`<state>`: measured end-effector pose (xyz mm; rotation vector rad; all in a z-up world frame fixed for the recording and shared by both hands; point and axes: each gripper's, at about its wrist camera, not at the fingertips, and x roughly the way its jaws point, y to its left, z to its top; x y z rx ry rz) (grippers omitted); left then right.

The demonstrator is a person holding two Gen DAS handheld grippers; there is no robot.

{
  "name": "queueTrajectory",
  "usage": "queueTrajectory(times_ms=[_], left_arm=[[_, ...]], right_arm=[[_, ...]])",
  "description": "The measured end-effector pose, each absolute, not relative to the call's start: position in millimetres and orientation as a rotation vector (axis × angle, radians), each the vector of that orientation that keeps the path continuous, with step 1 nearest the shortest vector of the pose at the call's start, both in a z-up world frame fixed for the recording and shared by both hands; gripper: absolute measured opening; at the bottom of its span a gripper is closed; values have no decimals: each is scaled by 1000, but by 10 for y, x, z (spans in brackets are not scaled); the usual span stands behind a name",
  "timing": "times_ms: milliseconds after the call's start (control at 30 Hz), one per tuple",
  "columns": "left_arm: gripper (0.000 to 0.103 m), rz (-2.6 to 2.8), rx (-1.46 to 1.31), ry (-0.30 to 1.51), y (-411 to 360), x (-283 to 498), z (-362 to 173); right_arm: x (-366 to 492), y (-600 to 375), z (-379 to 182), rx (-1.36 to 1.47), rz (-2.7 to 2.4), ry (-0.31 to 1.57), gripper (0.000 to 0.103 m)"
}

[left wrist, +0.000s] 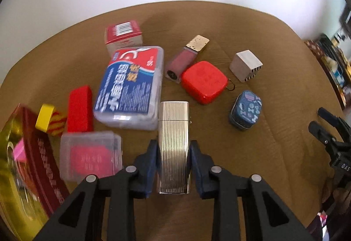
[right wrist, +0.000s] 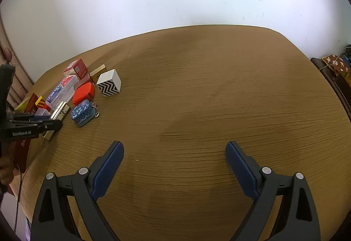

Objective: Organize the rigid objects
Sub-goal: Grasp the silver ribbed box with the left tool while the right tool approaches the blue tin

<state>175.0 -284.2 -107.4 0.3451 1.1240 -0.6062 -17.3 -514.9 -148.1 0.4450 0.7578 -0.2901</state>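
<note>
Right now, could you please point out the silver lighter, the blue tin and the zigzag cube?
silver lighter (left wrist: 174,131), left wrist view, ribbed body.
blue tin (left wrist: 248,107), left wrist view, patterned lid.
zigzag cube (right wrist: 108,87), right wrist view, striped front face.

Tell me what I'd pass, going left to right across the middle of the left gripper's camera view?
Yellow block → long red block → blue-and-red labelled clear box → ribbed silver case, between the left gripper's pads → red square case → blue patterned tin.
</note>
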Motion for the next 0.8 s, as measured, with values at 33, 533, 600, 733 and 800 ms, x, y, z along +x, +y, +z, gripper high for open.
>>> queueTrajectory(times_ms=[33, 533, 600, 733, 800], left_arm=[[29, -598, 327, 1121, -2799, 1655, -1067], [29, -580, 125, 1069, -2065, 743, -535], [29, -566, 109, 1076, -1999, 734, -492], [29, -534, 86, 1086, -1942, 740, -465], [30, -516, 73, 1093, -1866, 736, -438]], right_arm=[[-168, -5126, -1458, 438, -270, 754, 93], [790, -4431, -1169, 282, 87, 759, 90], [848, -4382, -1181, 258, 83, 762, 89], [988, -4363, -1270, 228, 74, 802, 72], [1062, -4352, -1323, 225, 80, 828, 69]])
